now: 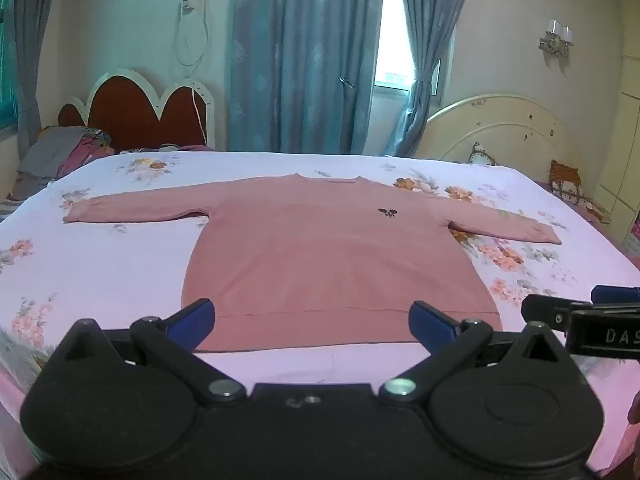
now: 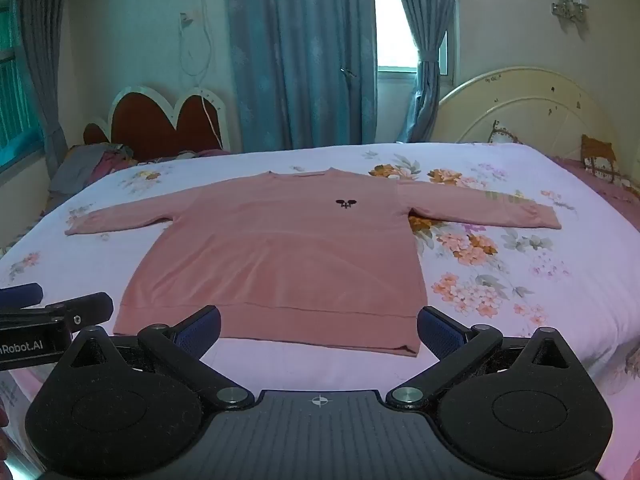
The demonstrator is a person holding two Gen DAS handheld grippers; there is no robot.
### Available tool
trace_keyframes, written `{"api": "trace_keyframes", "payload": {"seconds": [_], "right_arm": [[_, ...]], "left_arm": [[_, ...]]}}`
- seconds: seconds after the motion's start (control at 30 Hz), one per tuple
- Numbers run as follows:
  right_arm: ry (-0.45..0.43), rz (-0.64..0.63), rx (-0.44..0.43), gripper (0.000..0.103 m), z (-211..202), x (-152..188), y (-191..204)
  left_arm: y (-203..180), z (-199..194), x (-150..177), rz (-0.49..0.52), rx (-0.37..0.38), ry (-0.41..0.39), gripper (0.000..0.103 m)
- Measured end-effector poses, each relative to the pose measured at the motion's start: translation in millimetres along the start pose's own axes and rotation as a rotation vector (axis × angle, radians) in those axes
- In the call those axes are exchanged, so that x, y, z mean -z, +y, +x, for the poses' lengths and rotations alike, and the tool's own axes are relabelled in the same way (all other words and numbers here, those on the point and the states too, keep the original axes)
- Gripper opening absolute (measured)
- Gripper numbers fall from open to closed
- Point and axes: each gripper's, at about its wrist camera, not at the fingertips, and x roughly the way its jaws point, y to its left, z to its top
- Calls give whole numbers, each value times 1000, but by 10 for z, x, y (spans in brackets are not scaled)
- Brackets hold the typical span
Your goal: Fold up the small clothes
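Both pairs of blue-padded fingers stand wide apart with nothing between them: the left gripper point(image 1: 312, 322) and the right gripper point(image 2: 318, 328) hover side by side over the near edge of the bed point(image 1: 100, 264), just short of the hem of a pink long-sleeved shirt point(image 1: 320, 256). That shirt lies flat, front up, in the middle of the flowered bedsheet point(image 2: 520, 264), collar toward the far edge, sleeves spread toward the left and right edges. A small dark logo point(image 2: 346, 203) sits on its chest.
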Motion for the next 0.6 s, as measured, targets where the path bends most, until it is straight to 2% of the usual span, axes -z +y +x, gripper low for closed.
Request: {"api": "trace_keyframes", "payload": {"seconds": [0.33,0.6], "right_arm": [[5,14,-13,103,19,-10,-37],[9,10,-20,103,33,-8,-26]], "left_arm": [[-58,-5,83,8,-7,6,103],[16,9,11,-10,-7,16,103]]}}
